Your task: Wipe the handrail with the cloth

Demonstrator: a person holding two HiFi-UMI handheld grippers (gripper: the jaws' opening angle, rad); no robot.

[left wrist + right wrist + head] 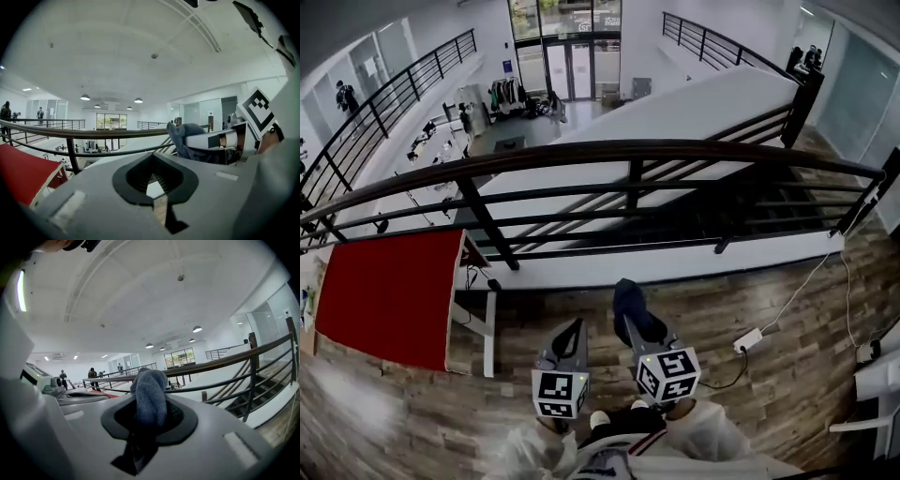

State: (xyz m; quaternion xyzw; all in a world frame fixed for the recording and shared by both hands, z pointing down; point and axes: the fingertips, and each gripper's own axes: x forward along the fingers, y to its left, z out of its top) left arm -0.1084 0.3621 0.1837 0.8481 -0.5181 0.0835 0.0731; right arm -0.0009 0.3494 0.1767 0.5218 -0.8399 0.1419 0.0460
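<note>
Nearest the wearer, low in the head view: two handheld grippers side by side over a wood floor [769,394]. At left, the left gripper [575,334], jaws closed together with nothing between them. At right, the right gripper [630,325], jaws clamped on a dark blue cloth [630,298], bunched and poking up past the jaw tips. Cloth held in the air on the near side of the railing, touching nothing but the jaws. Farther left, a red tabletop [389,291] against the balusters. Beyond, a dark curved handrail [628,150] spanning the full width, well apart from the cloth. Farthest, an open hall below and a glass entrance. Judged at the outset: cloth gripped and ready, no contact with the rail yet, no sign of wiping done, so seemingly the whole length left to wipe.
</note>
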